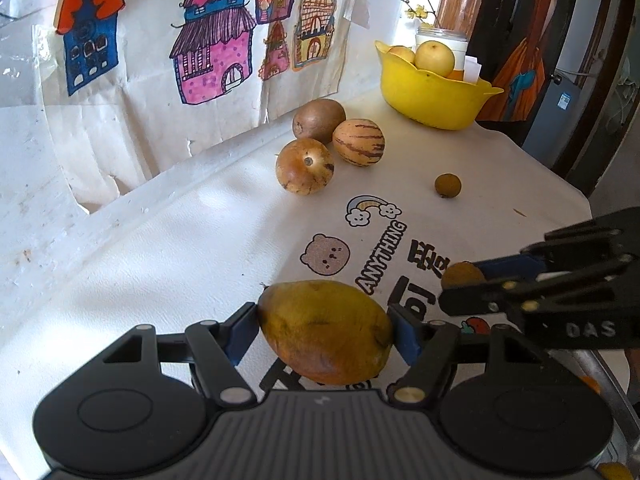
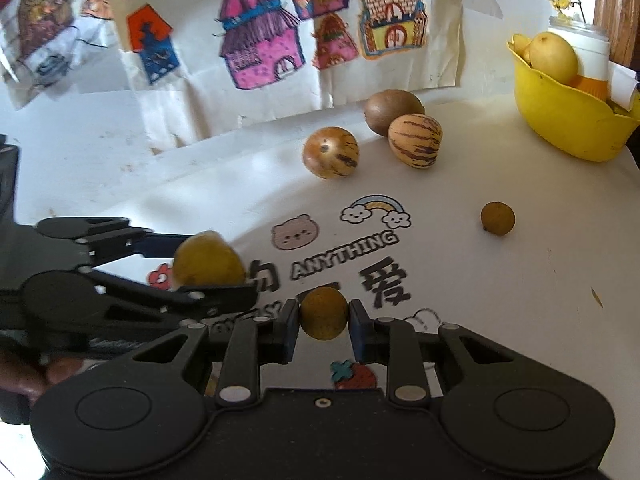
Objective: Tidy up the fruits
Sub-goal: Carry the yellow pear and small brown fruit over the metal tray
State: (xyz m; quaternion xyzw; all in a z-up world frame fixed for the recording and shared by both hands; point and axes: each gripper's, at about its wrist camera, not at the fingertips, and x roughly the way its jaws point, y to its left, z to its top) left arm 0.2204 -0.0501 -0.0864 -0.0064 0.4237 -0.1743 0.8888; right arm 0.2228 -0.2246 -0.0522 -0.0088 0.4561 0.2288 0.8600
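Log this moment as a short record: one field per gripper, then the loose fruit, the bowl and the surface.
left gripper: shut on the mango, pads at its two ends
right gripper: shut on a small brown round fruit
loose fruit: two striped melons, a kiwi close behind them, one longan lying apart
yellow bowl: far right, already holds pale yellow fruit
tablecloth: white, printed with a bear, a rainbow and the word ANYTHING

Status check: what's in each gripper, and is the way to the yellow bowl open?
Left gripper shut on mango. Right gripper shut on small brown fruit. Yellow bowl far right, already holding fruit. Second small fruit loose on the cloth toward it.
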